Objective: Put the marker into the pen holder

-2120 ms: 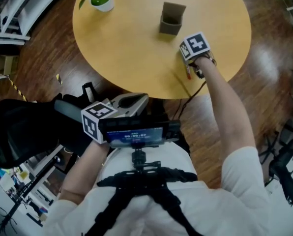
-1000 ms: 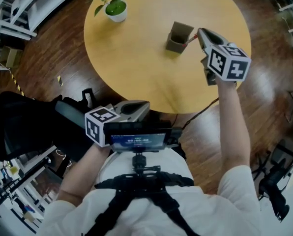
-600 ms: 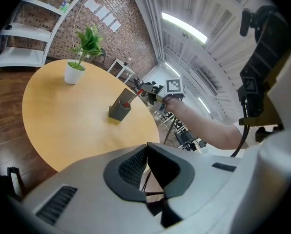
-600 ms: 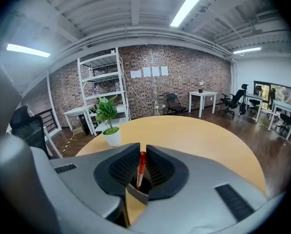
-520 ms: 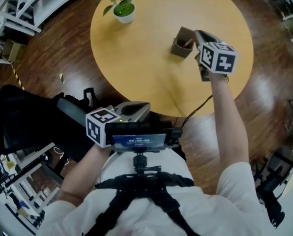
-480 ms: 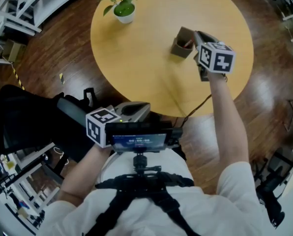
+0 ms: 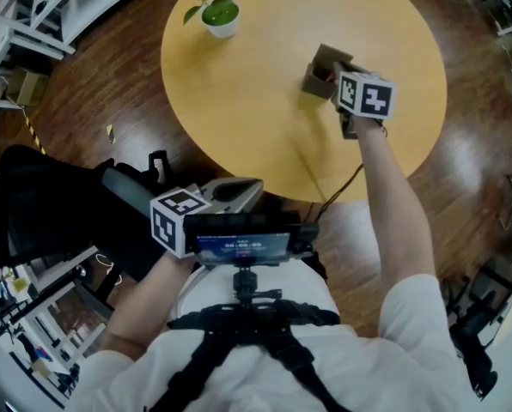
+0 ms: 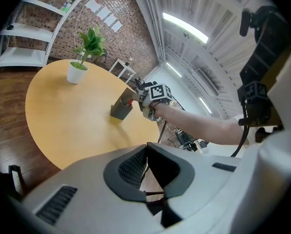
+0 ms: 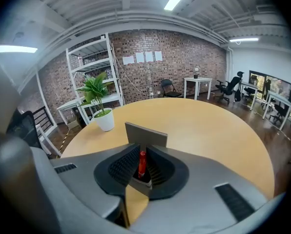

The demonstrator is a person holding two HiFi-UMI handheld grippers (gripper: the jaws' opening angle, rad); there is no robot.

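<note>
The grey square pen holder (image 7: 319, 65) stands on the round wooden table (image 7: 239, 101), right of its middle. My right gripper (image 7: 336, 69) hangs at the holder's right rim, shut on a red marker (image 9: 142, 163) that stands upright between the pads. In the right gripper view the marker's lower end sits in the holder's open top (image 9: 145, 134). My left gripper (image 7: 252, 184) rests low near my waist, off the table, its jaws together and empty. The left gripper view (image 8: 146, 152) shows the holder (image 8: 120, 110) and the right gripper (image 8: 141, 95) from afar.
A small plant in a white pot (image 7: 220, 20) stands at the table's far left. A black chair (image 7: 41, 213) is on the floor to my left, white shelving (image 7: 33, 7) is beyond it, and a cable (image 7: 329, 187) hangs off the table's near edge.
My right gripper lifted the marker from the table's near right edge, swung it over to the pen holder and lowered it toward the opening. The left gripper stayed put.
</note>
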